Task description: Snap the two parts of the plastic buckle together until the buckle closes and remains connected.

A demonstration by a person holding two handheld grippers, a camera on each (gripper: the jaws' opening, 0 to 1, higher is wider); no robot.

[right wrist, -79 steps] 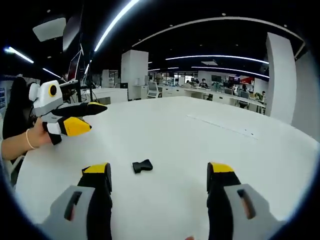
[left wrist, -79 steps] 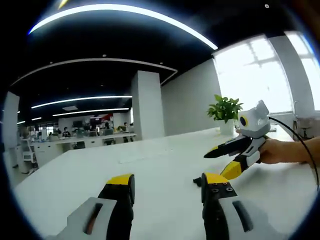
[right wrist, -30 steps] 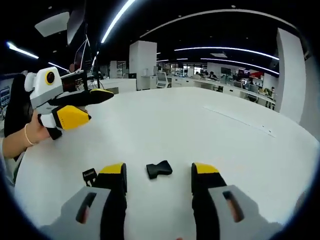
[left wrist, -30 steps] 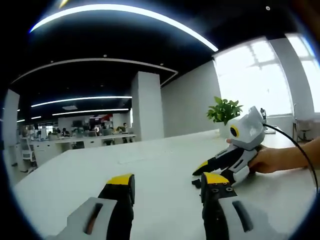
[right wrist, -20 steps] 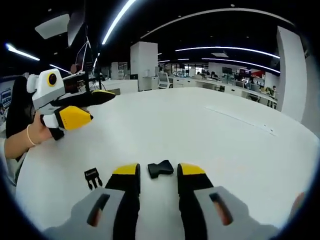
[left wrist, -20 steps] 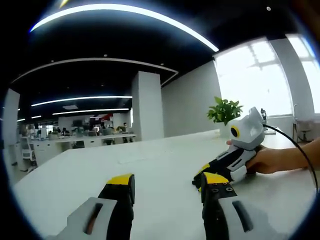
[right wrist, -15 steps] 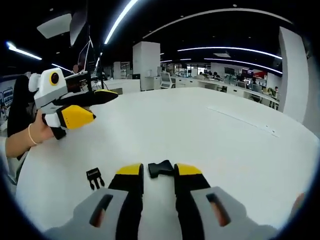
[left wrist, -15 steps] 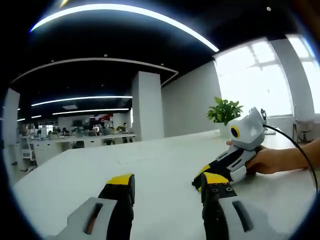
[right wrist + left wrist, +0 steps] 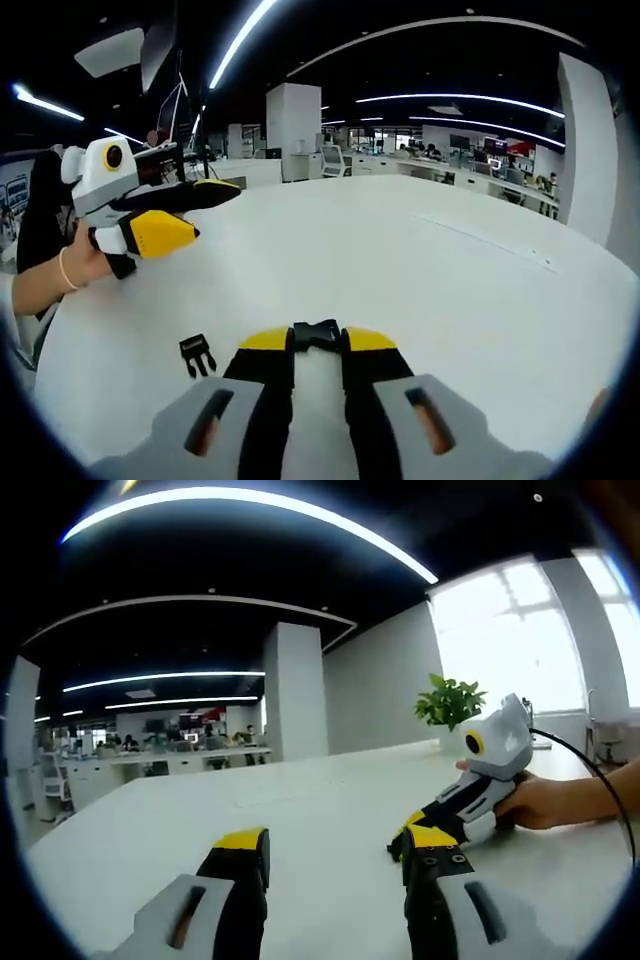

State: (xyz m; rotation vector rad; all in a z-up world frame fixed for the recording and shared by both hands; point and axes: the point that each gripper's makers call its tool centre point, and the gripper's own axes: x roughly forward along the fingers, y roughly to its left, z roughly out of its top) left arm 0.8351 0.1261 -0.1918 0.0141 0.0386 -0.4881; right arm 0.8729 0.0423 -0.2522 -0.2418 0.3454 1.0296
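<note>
A black socket half of the buckle (image 9: 317,334) sits between my right gripper's (image 9: 318,345) yellow-tipped jaws, which are shut on it just above the white table (image 9: 470,300). The pronged black half (image 9: 197,355) lies loose on the table to the left of those jaws. My left gripper (image 9: 215,208) hovers open at the left, held by a hand. In the left gripper view my left gripper (image 9: 338,844) stands open with nothing in it. The right gripper (image 9: 402,838) reaches down to the table (image 9: 320,800) there, its tips partly hidden behind my jaw.
A potted plant (image 9: 450,700) stands at the table's far edge by a bright window. Office desks, a white pillar (image 9: 287,130) and seated people lie beyond the table. A black cable (image 9: 590,770) trails from the right gripper.
My right gripper moved forward and down onto the socket half, and its jaws closed from wide open to shut on it. The left gripper has held its place, open.
</note>
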